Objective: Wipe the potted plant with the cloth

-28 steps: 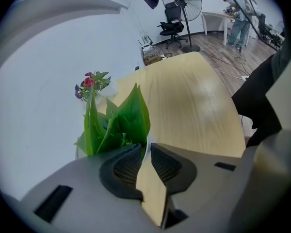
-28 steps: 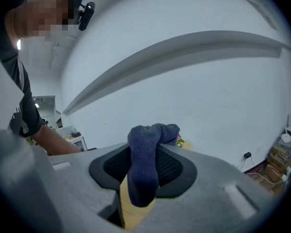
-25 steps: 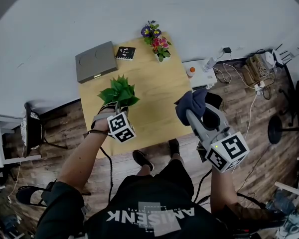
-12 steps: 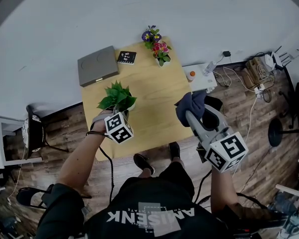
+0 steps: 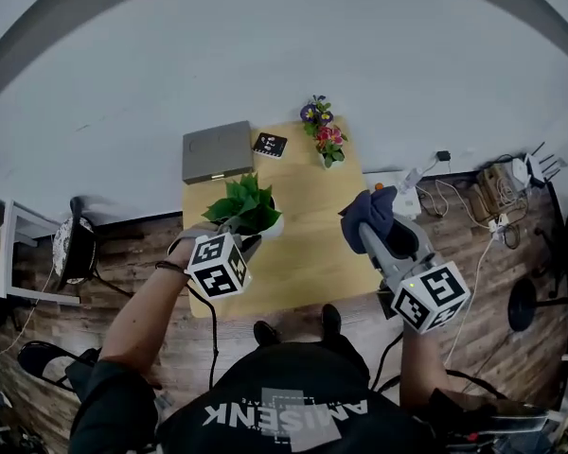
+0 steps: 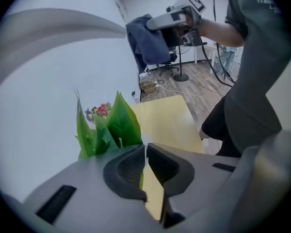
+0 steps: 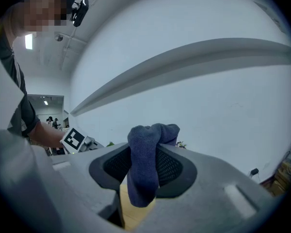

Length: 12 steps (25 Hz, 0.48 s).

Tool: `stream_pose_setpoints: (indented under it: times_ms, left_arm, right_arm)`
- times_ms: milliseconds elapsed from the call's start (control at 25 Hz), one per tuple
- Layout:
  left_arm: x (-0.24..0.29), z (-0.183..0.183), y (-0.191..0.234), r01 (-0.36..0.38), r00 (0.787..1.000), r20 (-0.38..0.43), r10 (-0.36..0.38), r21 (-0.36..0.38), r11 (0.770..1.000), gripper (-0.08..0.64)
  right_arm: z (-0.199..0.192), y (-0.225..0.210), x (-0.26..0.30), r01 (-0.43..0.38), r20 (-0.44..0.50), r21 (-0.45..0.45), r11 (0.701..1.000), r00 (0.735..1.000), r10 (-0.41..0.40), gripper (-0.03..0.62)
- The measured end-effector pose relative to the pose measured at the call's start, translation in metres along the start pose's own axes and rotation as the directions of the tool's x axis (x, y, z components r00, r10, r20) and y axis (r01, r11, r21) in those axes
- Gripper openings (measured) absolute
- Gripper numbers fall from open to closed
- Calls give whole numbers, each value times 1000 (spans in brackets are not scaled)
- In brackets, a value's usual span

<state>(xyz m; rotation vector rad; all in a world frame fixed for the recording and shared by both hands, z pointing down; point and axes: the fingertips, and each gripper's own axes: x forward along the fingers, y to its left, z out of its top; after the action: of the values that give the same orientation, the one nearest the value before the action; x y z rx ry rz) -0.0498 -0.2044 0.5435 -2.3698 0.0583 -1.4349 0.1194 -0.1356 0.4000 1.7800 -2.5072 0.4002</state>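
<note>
The potted plant (image 5: 246,204), green leaves in a white pot (image 5: 272,227), hangs over the left of the wooden table (image 5: 312,244). My left gripper (image 5: 244,242) reaches into it from the near side. Its jaws have just been closing, and they are now shut on a thin green part of the plant (image 6: 121,125), whose leaves stand just beyond the left gripper (image 6: 145,164). The pot is hidden in that view. My right gripper (image 5: 364,230) is held up over the table's right edge, shut on a dark blue cloth (image 5: 369,211) that bulges out between the right gripper's jaws (image 7: 143,166).
At the table's far end lie a grey flat box (image 5: 217,150), a small black card (image 5: 270,144) and a little pot of colourful flowers (image 5: 324,135). A white box (image 5: 407,192) and cables (image 5: 497,183) lie on the wood floor at the right, and a dark chair (image 5: 76,249) stands at the left.
My left gripper has risen and carried the plant up off the table. The right gripper with the cloth has come up a little. The head view now shows the table smaller and farther off.
</note>
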Motion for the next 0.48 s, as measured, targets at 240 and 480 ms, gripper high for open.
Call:
stream_pose_setpoints:
  times_ms: [240,480]
  left_arm:
    - [-63,40,7,-12,997,70,12,0,1000,14]
    - [-96,61,17,-2,993,119,10,-66,998,14]
  right_arm:
    - [33,4,11,-61,50,-46,997,997,63,133]
    - [55,9,24,-123,77,-77,989,989,129,133]
